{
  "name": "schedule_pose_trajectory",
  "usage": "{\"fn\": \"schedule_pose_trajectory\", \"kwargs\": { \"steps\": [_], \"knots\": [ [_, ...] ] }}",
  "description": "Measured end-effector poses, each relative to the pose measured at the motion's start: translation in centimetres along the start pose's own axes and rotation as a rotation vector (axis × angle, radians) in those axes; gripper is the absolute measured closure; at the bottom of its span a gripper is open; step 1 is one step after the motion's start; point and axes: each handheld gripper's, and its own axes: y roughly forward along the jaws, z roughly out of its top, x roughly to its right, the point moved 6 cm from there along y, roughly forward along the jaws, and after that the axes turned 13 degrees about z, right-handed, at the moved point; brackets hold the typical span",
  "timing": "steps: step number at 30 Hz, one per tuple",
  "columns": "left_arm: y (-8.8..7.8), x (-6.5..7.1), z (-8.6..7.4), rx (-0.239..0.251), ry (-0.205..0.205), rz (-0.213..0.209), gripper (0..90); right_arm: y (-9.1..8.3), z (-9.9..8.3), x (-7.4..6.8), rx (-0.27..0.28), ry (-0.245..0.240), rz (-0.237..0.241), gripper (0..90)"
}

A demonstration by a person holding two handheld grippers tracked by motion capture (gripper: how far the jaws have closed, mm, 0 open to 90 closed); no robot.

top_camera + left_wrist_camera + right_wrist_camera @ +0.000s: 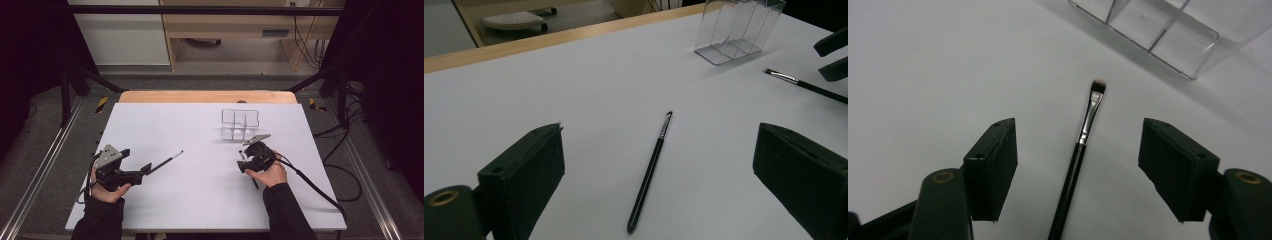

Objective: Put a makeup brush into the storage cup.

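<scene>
While the right gripper point(1079, 170) stands spread, the brush point(1083, 150) lies between its jaws (untouched).

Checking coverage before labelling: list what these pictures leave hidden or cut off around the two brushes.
- Right brush: handle end cut off by the bottom edge, right gripper view; in the high view the right gripper and hand cover most of it.
- Left brush: bristles too small to make out, left gripper view.
- Clear organizer: top cut off by the upper edge, left gripper view.
</scene>
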Motion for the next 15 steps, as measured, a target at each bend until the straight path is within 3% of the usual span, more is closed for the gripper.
{"fn": "schedule_pose_trajectory", "kwargs": {
  "steps": [15],
  "knots": [
    [0.01, 0.16, 0.0, 0.0, 0.005, -0.003, 5.9, 0.67, -0.77, 0.51, -0.041, 0.023, 0.016, 39.1]
  ]
}}
